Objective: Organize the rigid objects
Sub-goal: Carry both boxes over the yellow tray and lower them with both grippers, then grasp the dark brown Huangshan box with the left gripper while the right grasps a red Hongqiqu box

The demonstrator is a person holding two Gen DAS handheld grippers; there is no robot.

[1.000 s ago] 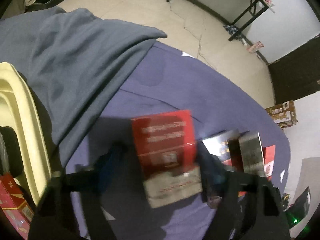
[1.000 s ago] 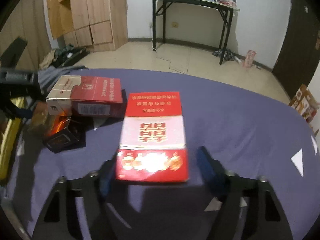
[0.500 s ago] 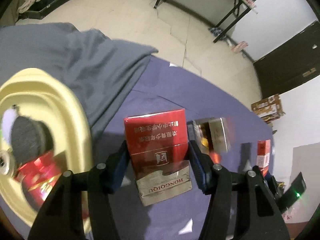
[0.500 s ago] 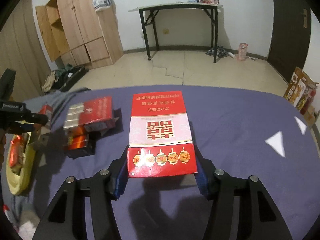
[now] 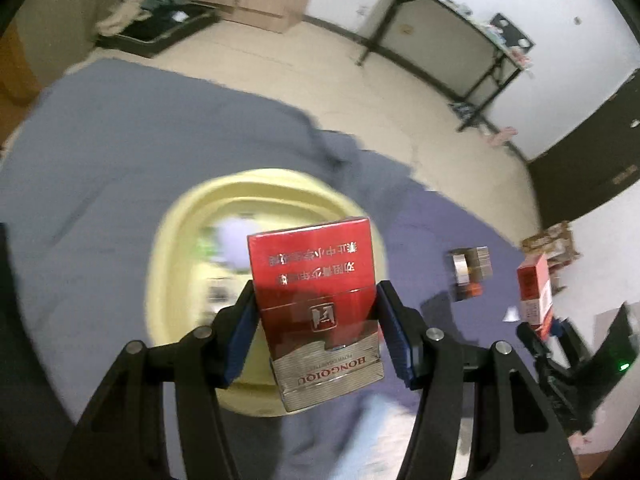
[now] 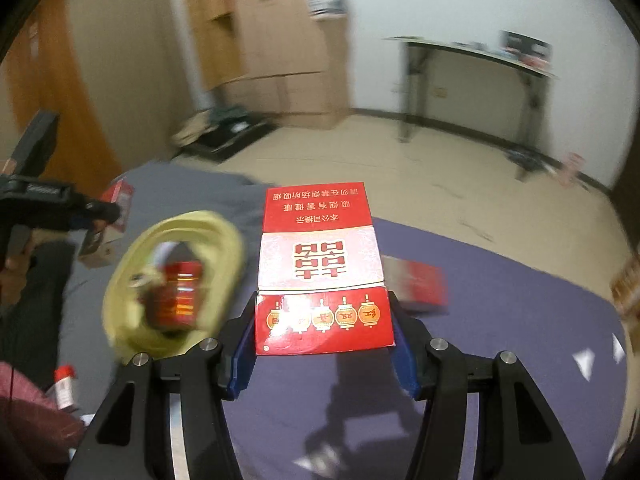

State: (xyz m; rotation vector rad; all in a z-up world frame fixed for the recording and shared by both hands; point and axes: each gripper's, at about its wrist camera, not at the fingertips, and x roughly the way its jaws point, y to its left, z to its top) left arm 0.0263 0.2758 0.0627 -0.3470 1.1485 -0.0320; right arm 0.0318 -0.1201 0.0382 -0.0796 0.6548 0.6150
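Left gripper [image 5: 316, 300] clamps Hongqiqu cigarette pack [image 5: 316, 304] above yellow basin [image 5: 176, 240]; right gripper [image 6: 322, 320] clamps red carton [image 6: 322, 268]; hasty release risks overshooting rim

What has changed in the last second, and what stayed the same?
Both packs went up from the purple cloth toward the yellow basin; the left tongs now hold the Hongqiqu pack above it. The right tongs stayed shut on the red-and-white pack.

Both wrist views over basin [image 5: 172, 240]

yellow basin [image 5: 176, 248] contents blurred, unreadable
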